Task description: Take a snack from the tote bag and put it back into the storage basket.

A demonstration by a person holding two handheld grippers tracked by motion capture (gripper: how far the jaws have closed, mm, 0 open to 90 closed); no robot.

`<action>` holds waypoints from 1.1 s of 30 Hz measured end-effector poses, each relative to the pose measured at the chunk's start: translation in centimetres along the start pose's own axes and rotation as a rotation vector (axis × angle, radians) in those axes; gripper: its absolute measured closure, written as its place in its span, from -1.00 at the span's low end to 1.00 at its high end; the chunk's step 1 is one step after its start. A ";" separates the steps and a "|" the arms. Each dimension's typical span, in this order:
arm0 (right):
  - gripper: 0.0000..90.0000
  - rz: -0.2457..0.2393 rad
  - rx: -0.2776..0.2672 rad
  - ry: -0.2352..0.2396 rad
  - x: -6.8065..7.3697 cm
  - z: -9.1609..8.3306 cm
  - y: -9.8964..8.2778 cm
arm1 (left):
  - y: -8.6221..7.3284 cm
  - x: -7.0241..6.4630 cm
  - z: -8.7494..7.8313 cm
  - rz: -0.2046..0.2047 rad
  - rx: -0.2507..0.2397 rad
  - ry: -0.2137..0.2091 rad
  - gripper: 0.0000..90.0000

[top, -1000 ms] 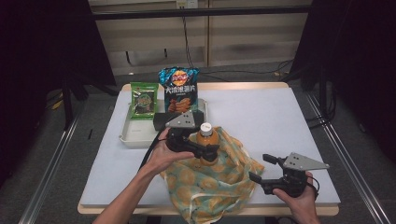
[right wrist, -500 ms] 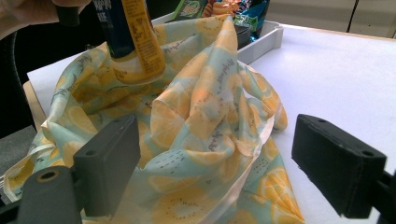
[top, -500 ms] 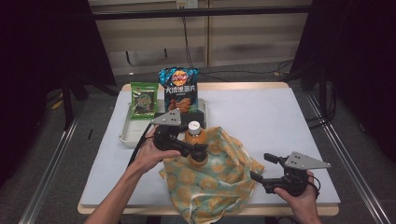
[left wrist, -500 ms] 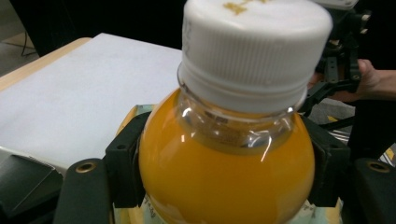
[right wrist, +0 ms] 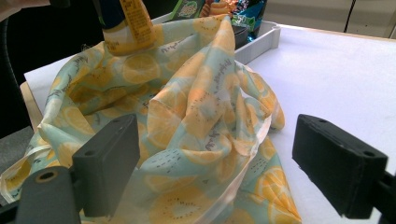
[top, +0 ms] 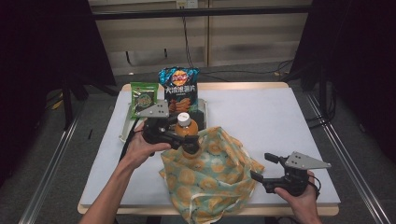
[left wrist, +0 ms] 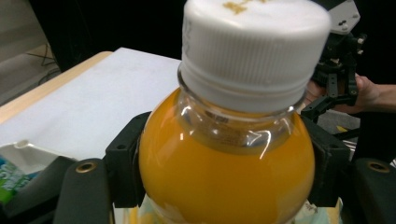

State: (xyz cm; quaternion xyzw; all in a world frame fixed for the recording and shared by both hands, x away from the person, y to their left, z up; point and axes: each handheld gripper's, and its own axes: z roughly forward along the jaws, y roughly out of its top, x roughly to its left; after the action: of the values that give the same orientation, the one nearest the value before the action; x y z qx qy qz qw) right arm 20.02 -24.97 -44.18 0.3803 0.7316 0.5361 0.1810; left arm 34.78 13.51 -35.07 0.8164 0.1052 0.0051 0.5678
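An orange juice bottle (top: 187, 134) with a white cap hangs upright over the left rim of a lemon-print cloth bag (top: 210, 175). My left gripper (top: 188, 143) is shut on the bottle; in the left gripper view both pads (left wrist: 125, 169) press the sides of the bottle (left wrist: 224, 163) just below its neck. The bottle's base (right wrist: 128, 28) sits at the bag's (right wrist: 196, 116) opening. My right gripper (top: 262, 168) rests open at the bag's right edge. In the right gripper view its jaws stand wide apart around the crumpled cloth without pinching it, my right gripper (right wrist: 229, 172) staying low.
A white tray (top: 125, 133) at the table's back left holds a green snack packet (top: 143, 98) and a blue chip bag (top: 180, 88). White tabletop lies to the right of the bag. The table's wooden front edge runs close under the bag.
My left hand has carried the bottle to the left and a little upward, from above the bag's middle toward its left rim. The right gripper has stayed where it was.
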 end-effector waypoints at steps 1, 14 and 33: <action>-0.69 0.002 0.000 -0.001 0.0 0.0 0.0 | 0.0 0.1 -0.2 -0.004 0.001 0.006 -0.33; -0.70 0.012 0.000 -0.006 -0.1 0.1 0.0 | -0.1 1.0 -2.9 -0.008 0.005 0.021 -0.33; -0.70 0.008 0.004 -0.007 0.0 0.2 0.0 | -1.4 3.8 -7.7 -0.019 0.022 0.126 -0.33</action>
State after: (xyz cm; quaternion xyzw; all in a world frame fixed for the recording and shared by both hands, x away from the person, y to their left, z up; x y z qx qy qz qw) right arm 20.16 -24.79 -44.25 0.3853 0.7305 0.5341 0.1807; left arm 37.31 21.80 -34.02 0.8195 0.1488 0.0500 0.5511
